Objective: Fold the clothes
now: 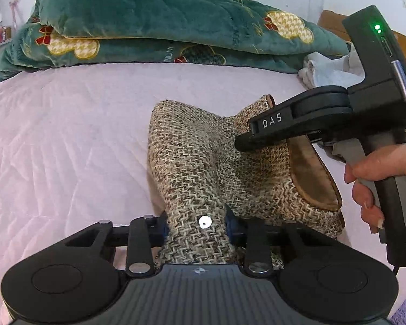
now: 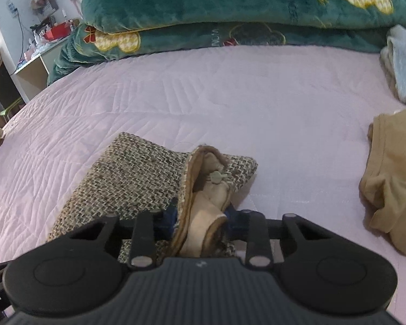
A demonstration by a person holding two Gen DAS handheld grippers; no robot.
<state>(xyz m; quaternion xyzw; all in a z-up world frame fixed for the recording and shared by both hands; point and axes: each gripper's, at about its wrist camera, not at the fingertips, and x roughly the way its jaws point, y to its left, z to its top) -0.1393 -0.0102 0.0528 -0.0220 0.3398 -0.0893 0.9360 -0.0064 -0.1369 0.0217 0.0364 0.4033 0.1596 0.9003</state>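
BED: pink quilt [image 2: 230, 94] carries the work | GARMENT: tweed garment [image 1: 192, 162] lies bunched mid-bed, fold not finished | PENDING: tan garment [image 2: 392, 176] unfolded nearby | TOOLS: left gripper [image 1: 196, 223] and right gripper [image 2: 200, 224] each pinch a tweed edge

Brown-and-cream tweed garment [image 1: 192, 162], pale pink quilted bedspread [image 1: 67, 135], dark green blanket [image 1: 149, 13]

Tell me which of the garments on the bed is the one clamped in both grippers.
The brown-and-cream tweed garment, gripped by the left gripper and the right gripper. The tan garment and the pale grey one lie untouched to the side.
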